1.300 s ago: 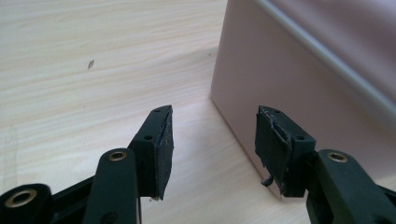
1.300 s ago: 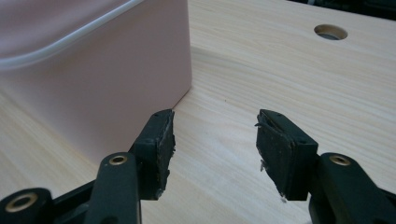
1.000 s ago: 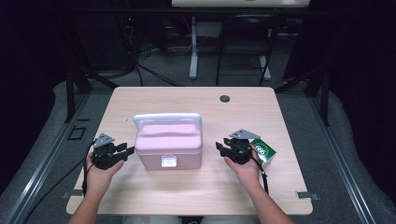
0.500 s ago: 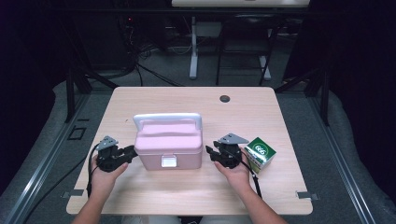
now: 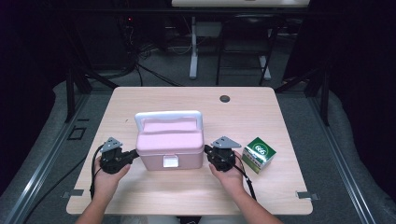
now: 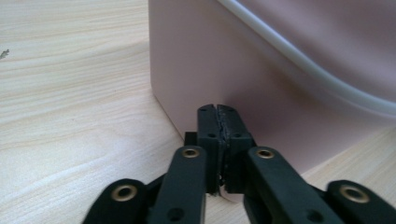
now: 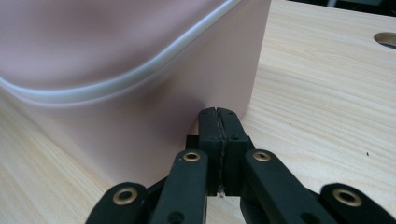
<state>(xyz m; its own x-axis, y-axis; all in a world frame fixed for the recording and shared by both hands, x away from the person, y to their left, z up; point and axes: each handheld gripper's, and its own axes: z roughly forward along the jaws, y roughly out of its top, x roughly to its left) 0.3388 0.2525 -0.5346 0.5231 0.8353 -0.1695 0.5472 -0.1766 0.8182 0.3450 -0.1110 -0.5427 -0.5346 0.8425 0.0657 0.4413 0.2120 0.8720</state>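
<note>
Grippers flank the pink plastic lidded box with white handle (image 5: pixel 170 142) mid-table: left gripper (image 5: pixel 135 152) and right gripper (image 5: pixel 206 149) have just clenched empty, tips against its sides.

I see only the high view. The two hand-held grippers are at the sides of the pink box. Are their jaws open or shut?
Observer: Both are shut. In the left gripper view, the left hand-held gripper has its jaws pressed together with nothing between them.
Operator: And the right one?
Observer: The same. The right hand-held gripper is shut on nothing, its tips at the wall of the pink box.
Operator: Do the left tips touch the box?
Observer: They are right at its side wall, low down near the table; real contact I cannot confirm.
</note>
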